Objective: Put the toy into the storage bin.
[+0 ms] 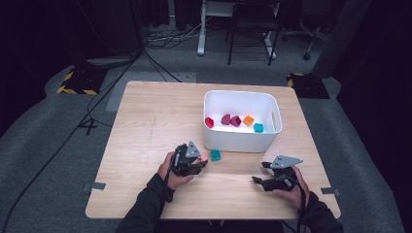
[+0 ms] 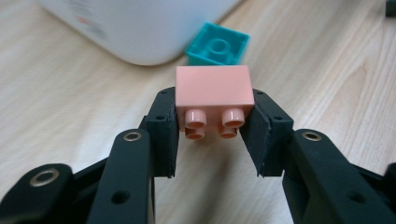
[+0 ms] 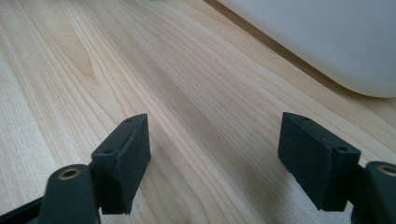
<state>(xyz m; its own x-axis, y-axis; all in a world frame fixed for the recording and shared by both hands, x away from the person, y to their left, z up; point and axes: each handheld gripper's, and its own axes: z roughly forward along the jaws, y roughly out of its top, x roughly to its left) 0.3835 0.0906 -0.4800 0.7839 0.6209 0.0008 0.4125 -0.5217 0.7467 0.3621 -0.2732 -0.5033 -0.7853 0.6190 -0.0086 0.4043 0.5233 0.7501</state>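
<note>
Table point(image 1: 145, 126): we recorded a light wooden top, bare along its left side, with both of the person's forearms coming in from the near edge.

Left gripper point(image 1: 190, 162): we found it near the middle of the near half of the table, held in the left hand, its nose pointing toward the bin. Its jaws were drawn in tight on a block, both pads pressed flat against the block's two sides.

Pink block point(image 2: 214, 95): we noted a salmon-pink brick clamped between the left gripper's pads, its four studs facing back toward the gripper's camera, its smooth side uppermost. We saw table wood below it in the left gripper view; whether it touched the table we could not tell.

Teal block point(image 1: 215, 155): we listed one teal brick lying on the table just beyond the pink block, close beside the front wall of the bin, its hollow underside turned toward the left gripper.

White bin point(image 1: 240, 141): we logged a white rectangular tub right of centre, holding a red brick point(image 1: 209, 122), two dark magenta ones point(image 1: 231, 120), an orange one point(image 1: 248, 120) and a teal one point(image 1: 258, 127).

Right gripper point(image 1: 274, 177): we entered it at the near right of the table, in the right hand. Its jaws stood wide apart with nothing between them, bare wood showing in the gap.
</note>
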